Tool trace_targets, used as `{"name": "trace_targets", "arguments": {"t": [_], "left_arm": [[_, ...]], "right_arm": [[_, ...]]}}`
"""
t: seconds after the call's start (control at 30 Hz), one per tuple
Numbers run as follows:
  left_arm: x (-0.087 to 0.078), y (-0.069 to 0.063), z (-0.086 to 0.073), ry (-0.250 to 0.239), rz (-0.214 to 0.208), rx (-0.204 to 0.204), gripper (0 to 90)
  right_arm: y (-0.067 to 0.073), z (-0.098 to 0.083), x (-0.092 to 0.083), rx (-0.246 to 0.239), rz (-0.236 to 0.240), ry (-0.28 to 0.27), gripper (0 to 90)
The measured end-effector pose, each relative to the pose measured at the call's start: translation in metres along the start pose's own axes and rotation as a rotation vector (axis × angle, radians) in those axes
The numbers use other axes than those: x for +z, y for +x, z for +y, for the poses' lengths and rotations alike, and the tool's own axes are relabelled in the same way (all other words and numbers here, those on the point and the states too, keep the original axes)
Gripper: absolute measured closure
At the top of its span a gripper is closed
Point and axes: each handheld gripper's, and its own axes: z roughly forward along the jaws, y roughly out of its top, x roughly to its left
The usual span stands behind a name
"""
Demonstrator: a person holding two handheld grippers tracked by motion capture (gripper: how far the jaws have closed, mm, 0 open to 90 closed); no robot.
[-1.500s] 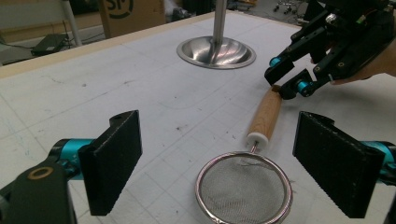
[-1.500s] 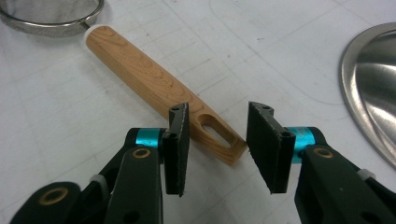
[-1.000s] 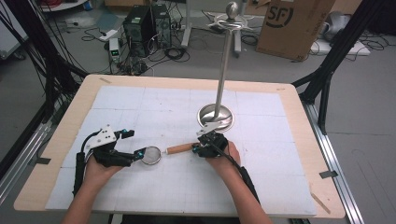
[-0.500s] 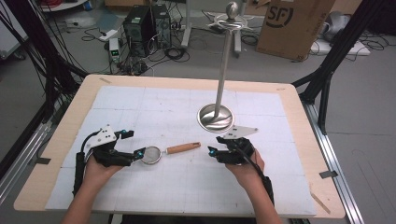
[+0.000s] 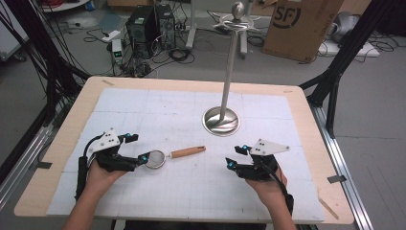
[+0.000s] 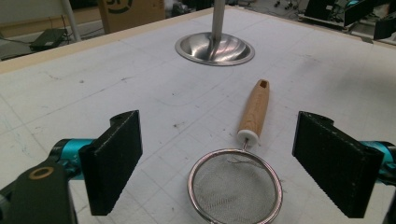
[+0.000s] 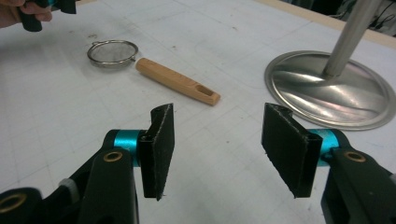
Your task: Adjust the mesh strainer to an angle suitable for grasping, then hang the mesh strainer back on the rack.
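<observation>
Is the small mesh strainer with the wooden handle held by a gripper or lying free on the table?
Lying free. The small round wire-mesh strainer with a wooden handle rests flat between the open left gripper jaws, touching neither.

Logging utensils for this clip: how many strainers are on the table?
1. The strainer lies on the white mat, its mesh bowl between the open jaws of the left hand-held gripper, its wooden handle pointing toward the metal stand. No other is visible.
</observation>
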Motion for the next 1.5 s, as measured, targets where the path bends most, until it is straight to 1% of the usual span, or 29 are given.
{"name": "trace_targets", "arguments": {"t": [0.07,0.13,0.23,0.3,0.33,0.43,0.57,0.67,0.8,0.97,1.2,1.37,1.5], "left_arm": [[0.000,0.000,0.001,-0.001,-0.002,0.000,16.5],[0.000,0.000,0.001,-0.004,-0.005,0.002,16.5],[-0.002,0.000,0.002,-0.010,-0.001,0.003,16.5],[-0.002,0.000,0.003,-0.012,-0.006,0.002,16.5],[-0.002,-0.001,0.002,-0.013,-0.004,0.002,16.5],[-0.001,-0.002,0.002,-0.010,-0.011,0.001,16.5],[-0.001,-0.002,0.002,-0.017,-0.018,0.000,16.5],[-0.001,-0.002,0.002,-0.016,-0.014,0.002,16.5],[-0.001,-0.002,0.003,-0.020,-0.020,0.006,16.5],[-0.001,-0.002,0.002,-0.023,-0.022,0.001,16.5],[-0.001,-0.001,0.003,-0.027,-0.019,0.005,16.5],[0.000,-0.003,0.003,-0.032,-0.025,-0.007,16.6],[0.003,-0.004,0.004,-0.027,-0.024,0.003,17.4]], "right_arm": [[-0.002,-0.002,-0.002,0.010,-0.006,-0.026,40.0],[-0.003,-0.002,-0.003,0.009,-0.019,-0.043,38.8],[-0.004,-0.004,-0.002,0.025,-0.024,-0.045,37.2],[-0.006,-0.005,-0.001,0.019,-0.022,-0.042,36.7],[-0.005,-0.005,-0.001,0.027,-0.020,-0.041,36.6],[-0.007,-0.004,-0.002,0.044,-0.010,-0.064,35.3],[-0.009,-0.002,-0.004,0.051,-0.017,-0.090,32.2],[-0.011,-0.002,-0.003,0.060,-0.025,-0.084,29.8],[-0.010,-0.003,-0.002,0.060,-0.034,-0.073,27.7],[-0.011,-0.004,-0.001,0.060,-0.031,-0.071,26.5],[-0.015,-0.004,-0.002,0.073,-0.039,-0.072,26.2],[-0.015,-0.004,-0.005,0.077,-0.042,-0.073,26.2],[-0.015,-0.006,-0.006,0.071,-0.048,-0.070,26.2]]}}
